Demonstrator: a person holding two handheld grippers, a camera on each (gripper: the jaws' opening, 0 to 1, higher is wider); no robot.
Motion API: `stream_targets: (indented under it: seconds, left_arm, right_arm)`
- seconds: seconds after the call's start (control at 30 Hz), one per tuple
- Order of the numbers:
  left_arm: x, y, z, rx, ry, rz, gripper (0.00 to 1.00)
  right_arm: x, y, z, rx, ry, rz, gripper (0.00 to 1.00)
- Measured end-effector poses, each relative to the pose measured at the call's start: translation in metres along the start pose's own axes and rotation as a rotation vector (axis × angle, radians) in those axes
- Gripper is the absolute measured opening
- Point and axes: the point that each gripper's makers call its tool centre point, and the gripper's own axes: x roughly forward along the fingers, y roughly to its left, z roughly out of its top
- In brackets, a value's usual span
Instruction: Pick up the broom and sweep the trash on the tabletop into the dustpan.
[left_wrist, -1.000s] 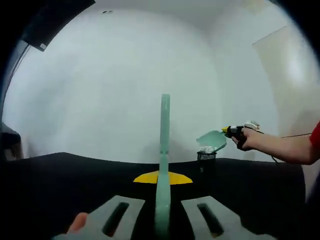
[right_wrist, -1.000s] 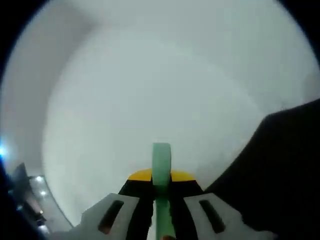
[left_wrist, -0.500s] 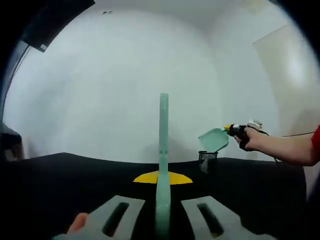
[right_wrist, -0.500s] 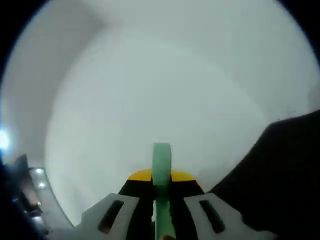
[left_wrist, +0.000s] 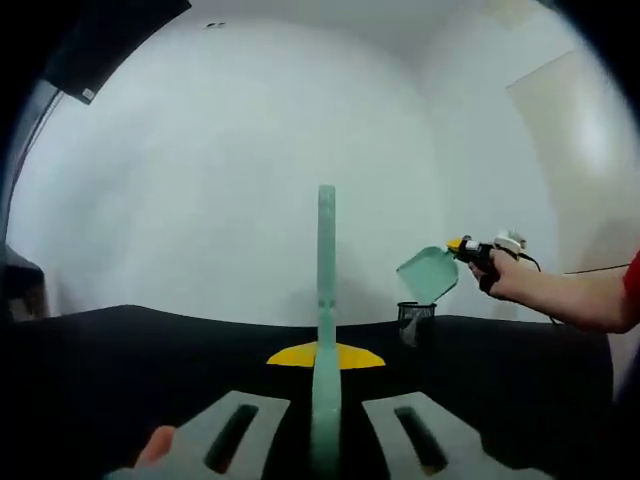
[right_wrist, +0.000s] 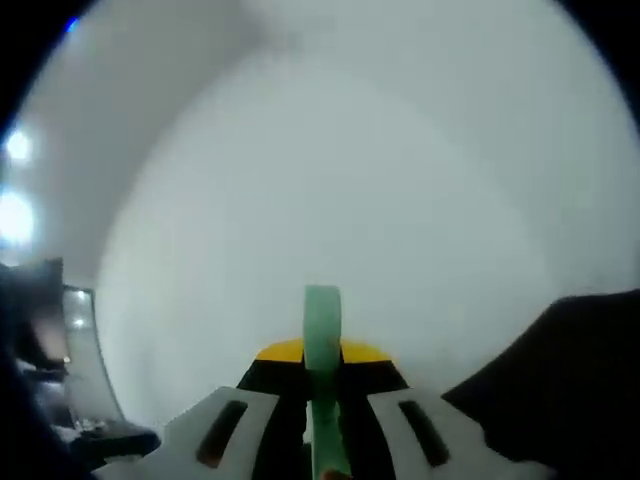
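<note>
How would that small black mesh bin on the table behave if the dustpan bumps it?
Black mesh bin: likely light, since its walls look like thin mesh. Narrow and upright on the black table, so probably apt to tip or slide. The green dustpan hangs just above it.

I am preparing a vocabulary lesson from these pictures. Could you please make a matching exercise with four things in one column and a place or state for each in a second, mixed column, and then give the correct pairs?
Things:
1. dustpan
2. mesh bin
3. broom handle
4. tabletop

Places or states:
A. black, spreading across the bottom
B. standing on the tabletop, below the dustpan
C. upright between the jaws of the left gripper
D. in the air, held by the right gripper

Pairs: 1-D, 2-B, 3-C, 4-A
</note>
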Motion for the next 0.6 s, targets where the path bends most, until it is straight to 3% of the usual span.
stream_targets:
  seconds: [0.37,0.6]
  left_arm:
    - [0.001,0.0,0.0,0.0,-0.001,0.003,0.01]
    - [0.001,0.0,0.0,-0.002,0.0,0.005,0.01]
  right_arm:
    - [0.0,-0.002,0.008,0.027,-0.021,0.003,0.12]
    - [-0.005,-0.009,0.025,0.131,-0.059,-0.013,0.12]
